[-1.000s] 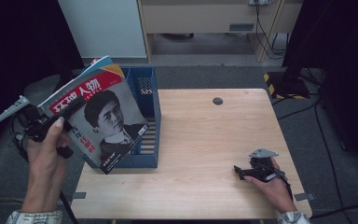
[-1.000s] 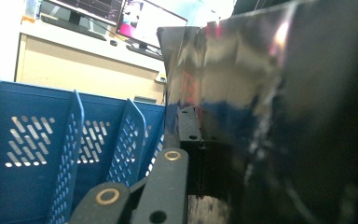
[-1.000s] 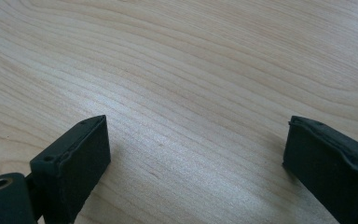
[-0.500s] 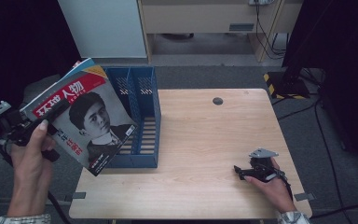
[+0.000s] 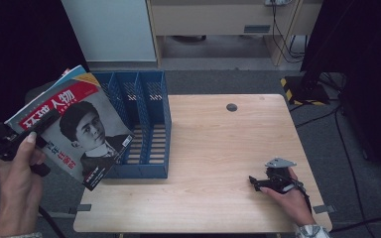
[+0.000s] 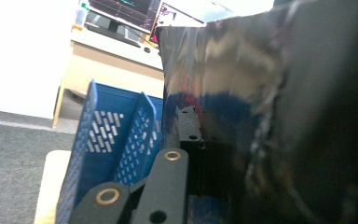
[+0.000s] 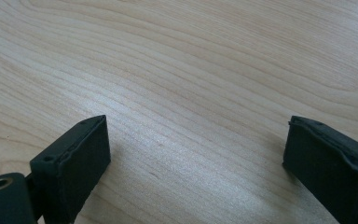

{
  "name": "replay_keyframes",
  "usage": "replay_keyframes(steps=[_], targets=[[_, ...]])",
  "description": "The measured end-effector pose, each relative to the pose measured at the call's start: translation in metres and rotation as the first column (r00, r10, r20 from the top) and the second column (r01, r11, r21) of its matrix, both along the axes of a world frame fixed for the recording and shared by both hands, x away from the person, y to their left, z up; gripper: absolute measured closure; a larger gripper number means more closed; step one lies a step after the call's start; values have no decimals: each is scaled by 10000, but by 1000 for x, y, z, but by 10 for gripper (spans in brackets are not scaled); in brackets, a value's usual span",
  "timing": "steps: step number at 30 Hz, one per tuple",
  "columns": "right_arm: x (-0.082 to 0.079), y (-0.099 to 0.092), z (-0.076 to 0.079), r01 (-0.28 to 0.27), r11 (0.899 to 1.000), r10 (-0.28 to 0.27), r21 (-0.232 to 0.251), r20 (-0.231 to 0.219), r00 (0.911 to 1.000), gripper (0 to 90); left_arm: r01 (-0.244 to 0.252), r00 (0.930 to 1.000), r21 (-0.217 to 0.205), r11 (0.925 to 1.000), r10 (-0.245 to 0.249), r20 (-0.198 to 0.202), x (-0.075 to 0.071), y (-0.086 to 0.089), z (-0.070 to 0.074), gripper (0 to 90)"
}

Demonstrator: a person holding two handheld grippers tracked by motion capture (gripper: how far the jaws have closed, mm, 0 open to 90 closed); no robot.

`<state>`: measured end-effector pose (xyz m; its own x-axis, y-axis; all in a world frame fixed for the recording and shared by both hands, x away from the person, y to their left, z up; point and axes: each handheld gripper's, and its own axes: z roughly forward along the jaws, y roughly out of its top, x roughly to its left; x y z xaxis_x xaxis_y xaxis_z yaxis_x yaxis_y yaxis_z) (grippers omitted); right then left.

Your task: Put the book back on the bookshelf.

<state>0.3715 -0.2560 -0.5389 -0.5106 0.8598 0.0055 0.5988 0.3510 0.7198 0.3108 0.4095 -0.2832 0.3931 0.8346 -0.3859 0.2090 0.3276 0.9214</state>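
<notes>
Two grippers are in use at a wooden desk [image 5: 213, 163]. The left gripper [image 5: 27, 136] is held off the desk's left edge, and its jaws are clamped tight on a small stack of magazines [image 5: 74, 129], gripped at the stack's left side; the top cover carries a red title band and a black-and-white portrait. The stack hangs tilted, with its lower right corner overlapping the front of the blue file organiser [image 5: 146, 126], which stands at the desk's left edge with its open slots facing up and its dividers running from front to back. In the left gripper view the glossy cover [image 6: 261, 107] sits pressed against the jaws, with the organiser's perforated walls [image 6: 107, 149] just beyond. The right gripper [image 5: 270, 181] rests on the desk near the front right corner; its jaws stand wide apart with nothing between them, and bare wood grain [image 7: 191, 93] shows below them. Judged from this layout, the step in hand is carrying the magazines at the organiser, either toward a slot or clear of it; which one cannot be told. If filing is intended, the next move calls for turning the stack upright, aligning its lower edge with one slot between two dividers, and lowering it without catching a divider top. The idle gripper may need to steady the organiser.
</notes>
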Motion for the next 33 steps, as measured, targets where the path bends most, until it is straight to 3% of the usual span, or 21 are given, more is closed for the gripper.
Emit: replay_keyframes(steps=[16,33], targets=[[0,0,0,10,10000,-10,5,-14,10000,74,-536,9985,218,9983,539,-131,-3,22,-1,864],[0,0,0,10,10000,-10,13,-27,10000,74,-1181,9923,494,9918,1197,-305,21,36,0,864]])
